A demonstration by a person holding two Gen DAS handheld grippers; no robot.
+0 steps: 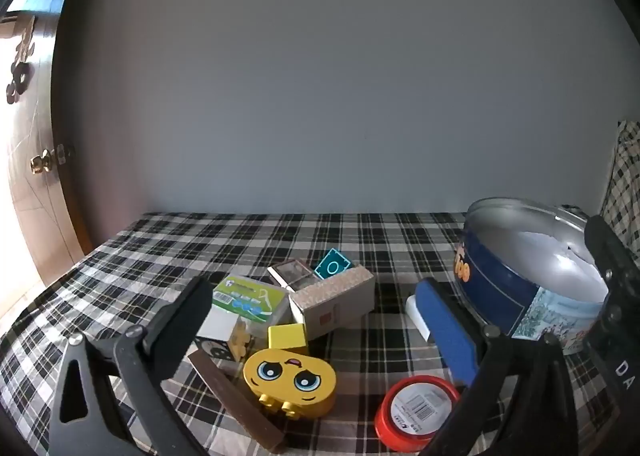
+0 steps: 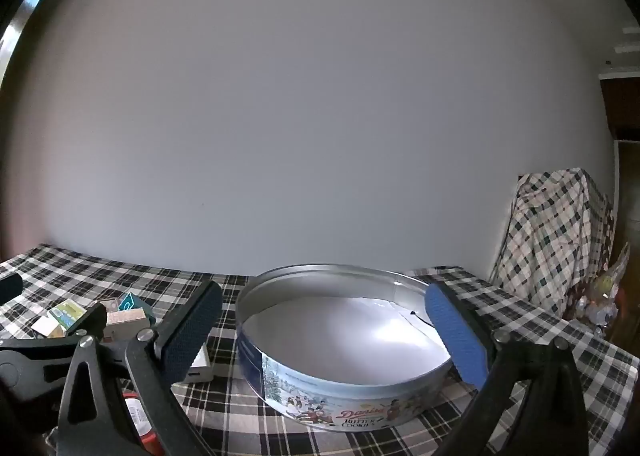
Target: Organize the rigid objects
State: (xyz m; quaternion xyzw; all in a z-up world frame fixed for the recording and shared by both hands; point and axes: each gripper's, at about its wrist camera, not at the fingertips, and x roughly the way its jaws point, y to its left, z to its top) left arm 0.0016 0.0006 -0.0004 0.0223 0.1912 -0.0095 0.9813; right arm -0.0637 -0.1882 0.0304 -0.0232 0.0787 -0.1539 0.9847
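Observation:
A round blue cookie tin (image 2: 340, 384) stands open and empty on the plaid table; it also shows in the left wrist view (image 1: 532, 276) at the right. My right gripper (image 2: 320, 332) is open and empty, its fingers either side of the tin. My left gripper (image 1: 316, 320) is open and empty above a pile of small items: a yellow face toy (image 1: 290, 380), a yellow block (image 1: 286, 336), a cardboard box (image 1: 332, 300), a green-labelled box (image 1: 248, 296), a brown bar (image 1: 236, 400), a teal card (image 1: 332, 266). A red lid (image 1: 416, 412) and a white box (image 1: 416, 316) lie nearer the tin.
The plaid cloth (image 1: 120, 268) covers the table up to a plain wall. A wooden door with a brass knob (image 1: 40, 164) is at the left. A plaid-covered object (image 2: 556, 232) stands at the right beyond the table.

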